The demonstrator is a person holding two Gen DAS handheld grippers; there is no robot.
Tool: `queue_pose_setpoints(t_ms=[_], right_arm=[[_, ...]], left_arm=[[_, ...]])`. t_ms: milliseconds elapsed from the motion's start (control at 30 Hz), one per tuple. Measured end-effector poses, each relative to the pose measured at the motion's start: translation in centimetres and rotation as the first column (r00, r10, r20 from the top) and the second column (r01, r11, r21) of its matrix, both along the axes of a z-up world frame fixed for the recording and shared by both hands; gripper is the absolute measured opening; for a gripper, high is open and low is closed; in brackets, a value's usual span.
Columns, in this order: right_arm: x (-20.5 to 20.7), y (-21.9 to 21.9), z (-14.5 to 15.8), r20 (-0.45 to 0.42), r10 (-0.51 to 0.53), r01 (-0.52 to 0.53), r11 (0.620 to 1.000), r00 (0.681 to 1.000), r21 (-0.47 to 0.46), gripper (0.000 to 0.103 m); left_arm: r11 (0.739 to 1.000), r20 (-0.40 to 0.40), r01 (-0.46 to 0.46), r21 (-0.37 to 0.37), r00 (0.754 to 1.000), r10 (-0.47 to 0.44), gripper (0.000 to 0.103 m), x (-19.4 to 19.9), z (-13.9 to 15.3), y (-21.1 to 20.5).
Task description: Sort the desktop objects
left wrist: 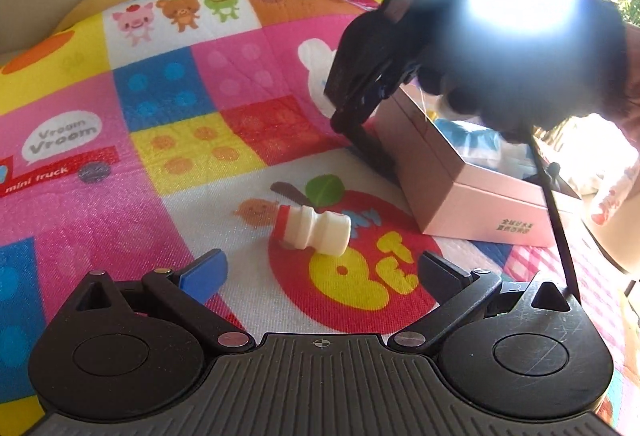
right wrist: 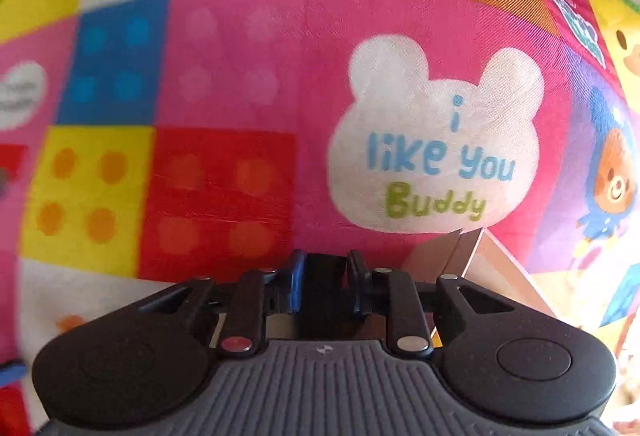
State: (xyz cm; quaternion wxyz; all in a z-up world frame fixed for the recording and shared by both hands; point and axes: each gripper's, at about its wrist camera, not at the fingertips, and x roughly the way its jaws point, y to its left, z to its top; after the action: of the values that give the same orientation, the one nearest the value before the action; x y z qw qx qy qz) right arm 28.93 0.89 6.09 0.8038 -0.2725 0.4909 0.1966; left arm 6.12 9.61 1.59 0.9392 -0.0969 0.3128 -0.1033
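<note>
One small white bottle (left wrist: 313,230) with a red cap lies on its side on the patchwork mat (left wrist: 160,140), just ahead of the left gripper (left wrist: 320,272), whose jaws stand wide open and empty. To the right sits one pink box (left wrist: 472,192), open, with blue and white contents. The right gripper (right wrist: 326,276) points down beside the box's corner; its jaws are nearly shut, with nothing visibly between them.

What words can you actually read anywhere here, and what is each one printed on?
"Vroom Vroom": white bubble on the play mat.
"mini truck": red truck strip on the mat.
"i like you Buddy": white bear head on the mat.
Yellow letters on the red apple: partly hidden.
Print on the pink box: too small.
</note>
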Motion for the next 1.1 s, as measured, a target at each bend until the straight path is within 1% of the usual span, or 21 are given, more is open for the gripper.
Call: queue_pose_setpoints(t_ms=[67, 133, 233, 267, 300, 400, 467, 500, 533, 567, 600, 667, 700, 733, 800, 900, 1000, 1033, 1100], right_arm=[[-2.2, -0.9, 1.9, 0.021, 0.031, -0.032, 0.997, 0.999, 0.071, 0.021], [-4.8, -2.8, 4.0, 0.029, 0.049, -0.053, 0.985, 0.998, 0.167, 0.021], [-9.0, -6.5, 6.6, 0.050, 0.046, -0.059, 0.955, 0.998, 0.289, 0.020], [-10.5, -7.8, 7.2, 0.068, 0.039, -0.058, 0.947, 0.997, 0.315, 0.018], [-11.6, -9.2, 7.6, 0.073, 0.028, -0.051, 0.938, 0.997, 0.343, 0.012], [-14.8, -13.9, 8.1, 0.055, -0.046, 0.017, 0.895, 0.997, 0.447, 0.012], [-16.7, -16.9, 7.5, 0.041, -0.099, 0.067, 0.874, 0.994, 0.482, 0.012], [-17.4, -18.0, 6.8, 0.051, -0.120, 0.080, 0.872, 0.991, 0.483, 0.012], [-18.1, -18.9, 6.0, 0.070, -0.137, 0.088, 0.874, 0.988, 0.478, 0.012], [-18.7, -19.7, 5.3, 0.086, -0.153, 0.095, 0.877, 0.985, 0.472, 0.012], [-19.3, -20.4, 4.4, 0.095, -0.164, 0.101, 0.878, 0.982, 0.468, 0.012], [-20.2, -21.4, 3.0, 0.095, -0.169, 0.106, 0.876, 0.981, 0.470, 0.013], [-20.4, -21.5, 2.6, 0.099, -0.167, 0.102, 0.876, 0.981, 0.471, 0.013], [-20.6, -21.4, 2.1, 0.115, -0.162, 0.090, 0.879, 0.980, 0.468, 0.013], [-21.0, -20.7, 2.0, 0.152, -0.131, 0.046, 0.885, 0.980, 0.463, 0.013], [-21.3, -18.6, 3.0, 0.210, -0.042, -0.061, 0.886, 0.977, 0.459, 0.015], [-20.8, -14.5, 4.2, 0.279, 0.083, -0.194, 0.895, 0.957, 0.401, 0.024], [-20.4, -13.1, 4.3, 0.290, 0.117, -0.226, 0.898, 0.950, 0.377, 0.024], [-19.2, -9.9, 4.0, 0.279, 0.188, -0.279, 0.900, 0.942, 0.334, 0.024]], left_arm=[[1.000, 0.008, -0.005, 0.001, 1.000, 0.005, 0.103, 0.0, 0.1, 0.0], [1.000, 0.026, -0.007, 0.015, 1.000, 0.006, 0.103, 0.1, 0.4, 0.0], [0.996, 0.082, -0.011, 0.091, 0.997, 0.003, 0.103, 0.3, 1.0, -0.7], [0.994, 0.094, -0.014, 0.105, 0.996, 0.004, 0.103, 0.4, 1.1, -0.8], [0.993, 0.096, -0.013, 0.114, 0.995, 0.002, 0.103, 0.7, 1.2, -1.0], [0.990, 0.098, -0.004, 0.138, 0.995, -0.010, 0.103, 0.8, 1.3, -1.6], [0.985, 0.089, 0.000, 0.171, 0.996, -0.016, 0.102, 1.0, 1.1, -2.1], [0.982, 0.080, 0.004, 0.187, 0.997, -0.020, 0.100, 1.2, 0.9, -2.4], [0.979, 0.073, 0.003, 0.203, 0.997, -0.018, 0.090, 1.3, 0.8, -2.6], [0.977, 0.065, 0.002, 0.214, 0.998, -0.016, 0.076, 1.5, 0.7, -2.8], [0.975, 0.053, -0.002, 0.223, 0.999, -0.010, 0.072, 1.7, 0.6, -3.0], [0.970, 0.043, -0.009, 0.243, 0.999, -0.001, 0.066, 2.0, 0.5, -3.2], [0.966, 0.045, -0.013, 0.258, 0.999, 0.001, 0.061, 2.0, 0.5, -3.4], [0.963, 0.042, -0.013, 0.271, 0.999, 0.002, 0.048, 2.0, 0.6, -3.5], [0.961, 0.037, -0.002, 0.275, 0.999, -0.008, 0.048, 1.4, 0.8, -3.6], [0.959, 0.035, 0.037, 0.282, 0.998, -0.049, 0.048, -0.7, 1.3, -3.9], [0.960, 0.022, 0.095, 0.265, 0.994, -0.105, 0.048, -3.0, 1.4, -4.0], [0.961, 0.019, 0.110, 0.255, 0.993, -0.119, 0.048, -3.6, 1.4, -4.0], [0.963, 0.014, 0.129, 0.237, 0.991, -0.136, 0.049, -4.7, 1.1, -3.9]])
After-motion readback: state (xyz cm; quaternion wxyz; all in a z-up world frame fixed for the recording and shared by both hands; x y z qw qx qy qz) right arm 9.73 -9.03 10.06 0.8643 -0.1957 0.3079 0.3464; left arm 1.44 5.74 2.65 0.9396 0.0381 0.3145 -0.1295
